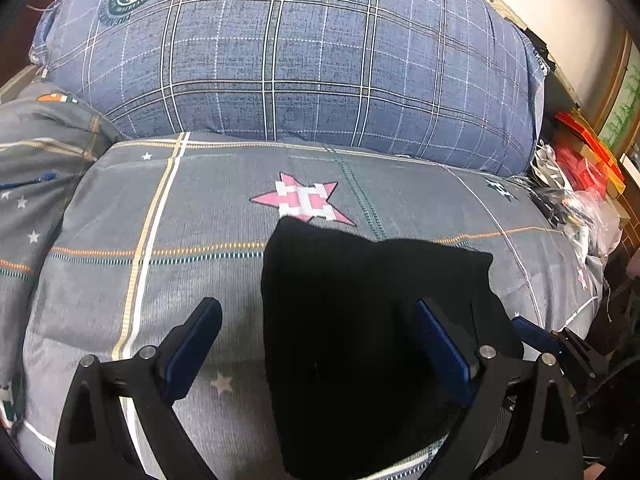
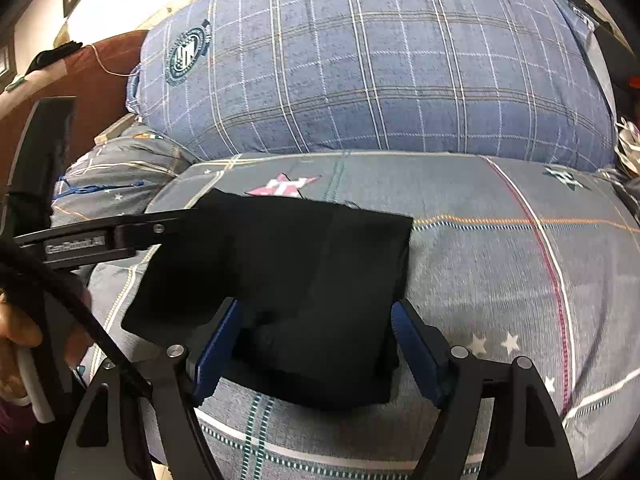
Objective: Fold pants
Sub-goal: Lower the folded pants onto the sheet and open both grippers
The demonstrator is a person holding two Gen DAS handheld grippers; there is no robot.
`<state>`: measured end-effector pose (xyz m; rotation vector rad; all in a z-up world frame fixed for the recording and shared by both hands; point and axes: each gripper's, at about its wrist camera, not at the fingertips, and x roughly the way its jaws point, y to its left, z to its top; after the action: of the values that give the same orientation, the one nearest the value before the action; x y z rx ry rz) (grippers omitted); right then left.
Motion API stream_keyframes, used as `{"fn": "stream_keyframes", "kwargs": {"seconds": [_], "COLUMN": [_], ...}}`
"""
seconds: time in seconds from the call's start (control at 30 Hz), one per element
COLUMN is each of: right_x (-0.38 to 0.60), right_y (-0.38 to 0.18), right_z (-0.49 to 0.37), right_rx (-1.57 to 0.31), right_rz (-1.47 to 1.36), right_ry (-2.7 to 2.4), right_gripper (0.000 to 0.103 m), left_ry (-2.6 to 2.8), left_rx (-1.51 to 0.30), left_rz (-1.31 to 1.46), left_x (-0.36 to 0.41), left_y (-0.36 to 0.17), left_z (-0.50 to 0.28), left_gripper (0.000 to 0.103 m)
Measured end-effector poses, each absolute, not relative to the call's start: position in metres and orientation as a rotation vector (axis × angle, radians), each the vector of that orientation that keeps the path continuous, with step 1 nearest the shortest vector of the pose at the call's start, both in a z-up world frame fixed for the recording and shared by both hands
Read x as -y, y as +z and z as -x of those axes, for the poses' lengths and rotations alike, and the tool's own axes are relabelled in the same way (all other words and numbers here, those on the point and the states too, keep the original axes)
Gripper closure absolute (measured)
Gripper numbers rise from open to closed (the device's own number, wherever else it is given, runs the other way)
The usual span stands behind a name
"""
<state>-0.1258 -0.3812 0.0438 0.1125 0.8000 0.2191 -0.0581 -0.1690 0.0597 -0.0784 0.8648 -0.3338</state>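
Note:
The black pants (image 1: 360,320) lie folded into a compact block on the grey star-patterned bedding (image 1: 160,220). My left gripper (image 1: 320,312) is open above their left edge; its left finger is over bare bedding, its right finger over the pants. In the right wrist view the pants (image 2: 288,264) lie as a folded rectangle. My right gripper (image 2: 316,320) is open and straddles their near right end without holding them. The left gripper (image 2: 168,226) shows side-on at the pants' left edge.
A large blue plaid pillow (image 1: 300,60) lies behind the pants. A second grey quilt fold (image 1: 36,168) sits at the left. Red boxes and plastic bags (image 1: 580,176) crowd the bed's right side. A brown headboard (image 2: 108,80) is at the far left.

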Motion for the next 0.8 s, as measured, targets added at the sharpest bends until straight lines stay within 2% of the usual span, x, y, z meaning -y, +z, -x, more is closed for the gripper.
{"fn": "stream_keyframes", "kwargs": {"seconds": [0.3,0.53,0.8], "right_x": [0.380,0.388,0.393], "right_y": [0.025,0.014,0.038], "right_z": [0.129,0.128,0.140], "right_rx": [-0.827,-0.833,-0.761], "right_rz": [-0.107,-0.141,-0.116], "right_ry": [0.216,0.217,0.222], "right_gripper": [0.018,0.011,0.011], "left_ry": [-0.313,-0.320,-0.305], "left_rx": [-0.913,-0.943,-0.913], "left_rz": [0.065,0.077,0.062], "left_x": [0.171,0.172,0.166], "left_y": [0.039,0.025,0.040], "left_z": [0.065,0.066,0.075], "left_gripper": [0.007,0.007,0.007]}}
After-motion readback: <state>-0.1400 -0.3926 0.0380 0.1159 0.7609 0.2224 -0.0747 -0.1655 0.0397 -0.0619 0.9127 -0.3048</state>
